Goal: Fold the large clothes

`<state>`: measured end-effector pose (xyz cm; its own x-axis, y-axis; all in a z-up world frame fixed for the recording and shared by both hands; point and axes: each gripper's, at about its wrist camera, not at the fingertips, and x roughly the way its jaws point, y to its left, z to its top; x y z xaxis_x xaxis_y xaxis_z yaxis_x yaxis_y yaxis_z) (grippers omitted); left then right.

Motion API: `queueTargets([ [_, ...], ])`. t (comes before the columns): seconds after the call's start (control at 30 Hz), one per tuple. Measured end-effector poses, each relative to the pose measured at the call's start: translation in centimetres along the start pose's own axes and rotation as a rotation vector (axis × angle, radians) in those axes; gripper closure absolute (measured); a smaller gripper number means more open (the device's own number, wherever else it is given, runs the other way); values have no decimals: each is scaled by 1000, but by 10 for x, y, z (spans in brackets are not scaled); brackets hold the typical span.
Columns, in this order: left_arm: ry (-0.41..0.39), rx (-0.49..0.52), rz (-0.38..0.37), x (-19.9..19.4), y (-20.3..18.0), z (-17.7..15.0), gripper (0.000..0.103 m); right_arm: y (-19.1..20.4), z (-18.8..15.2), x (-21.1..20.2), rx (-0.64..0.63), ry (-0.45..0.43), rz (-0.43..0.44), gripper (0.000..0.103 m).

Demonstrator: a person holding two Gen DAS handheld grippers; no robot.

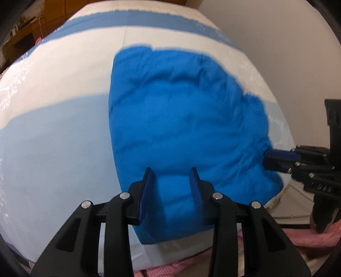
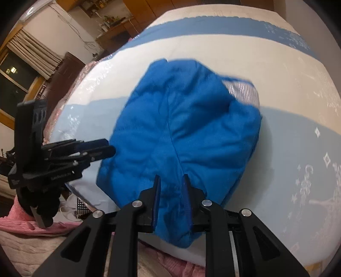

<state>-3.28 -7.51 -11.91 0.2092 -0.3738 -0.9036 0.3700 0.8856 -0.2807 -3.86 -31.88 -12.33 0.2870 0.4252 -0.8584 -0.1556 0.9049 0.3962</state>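
A bright blue padded garment [image 1: 183,127] lies bunched and partly folded on the mattress, also in the right wrist view [image 2: 181,132], where a patch of silver lining [image 2: 243,91] shows at its far right. My left gripper [image 1: 171,172] is open, its jaws over the garment's near edge with cloth between them. It also shows at the garment's left edge [image 2: 106,149]. My right gripper [image 2: 170,181] has its jaws partly closed around a fold of the near edge. In the left wrist view it touches the garment's right edge [image 1: 266,157].
The mattress [image 1: 53,132] has white and light blue bands under clear plastic. A pink blanket [image 2: 19,221] lies below its near edge. A white wall [image 1: 277,32] stands on the right. Wooden furniture [image 2: 132,12] and a curtained window [image 2: 23,57] are at the far left.
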Motion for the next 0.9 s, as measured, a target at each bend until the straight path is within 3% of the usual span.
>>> queueTargets([
  [0.23, -17, -2, 16, 11, 3, -9, 67, -18, -14, 36, 67, 67, 33, 95],
  [0.9, -30, -10, 38, 15, -1, -11, 67, -18, -22, 46, 90, 63, 17, 96],
])
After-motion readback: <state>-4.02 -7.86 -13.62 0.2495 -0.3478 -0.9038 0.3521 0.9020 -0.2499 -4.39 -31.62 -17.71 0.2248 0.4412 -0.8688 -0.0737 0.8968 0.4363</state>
